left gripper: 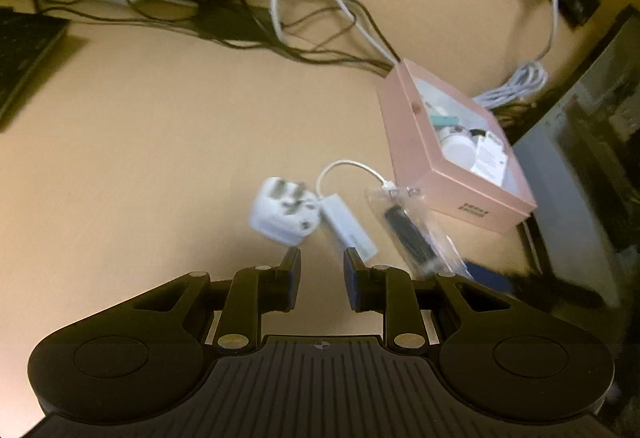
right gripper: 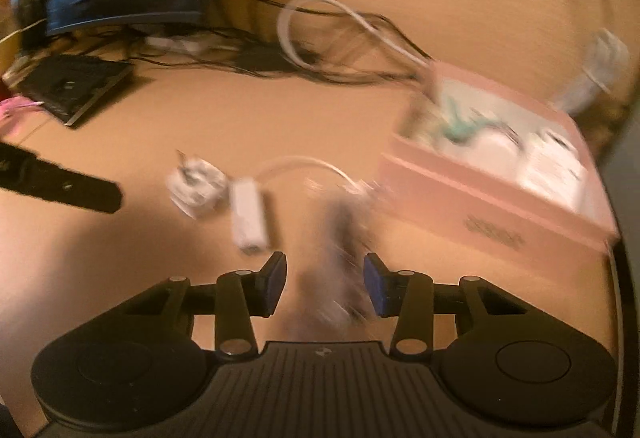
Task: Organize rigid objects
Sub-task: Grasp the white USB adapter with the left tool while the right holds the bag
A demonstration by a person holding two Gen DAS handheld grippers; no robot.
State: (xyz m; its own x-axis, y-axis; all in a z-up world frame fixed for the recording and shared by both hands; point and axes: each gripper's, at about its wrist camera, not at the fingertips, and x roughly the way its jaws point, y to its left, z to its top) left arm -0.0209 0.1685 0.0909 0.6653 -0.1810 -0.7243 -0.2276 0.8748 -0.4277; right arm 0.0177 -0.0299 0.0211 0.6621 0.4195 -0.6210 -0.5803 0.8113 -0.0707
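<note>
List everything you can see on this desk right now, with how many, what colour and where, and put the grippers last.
pink box: one, pink, open, right side of the desk, small items inside
wall plug: one, white, prongs up, left of the adapter
adapter: one, white, with short white cable, between plug and bag
clear bag: one, transparent, dark item inside, against the box front
cables: a tangle, black with one white loop, far side of the desk
desk: one, tan wood
left gripper: one, black with blue pads, open, empty, near the adapter
right gripper: one, black with blue pads, open, over the blurred bag
</note>
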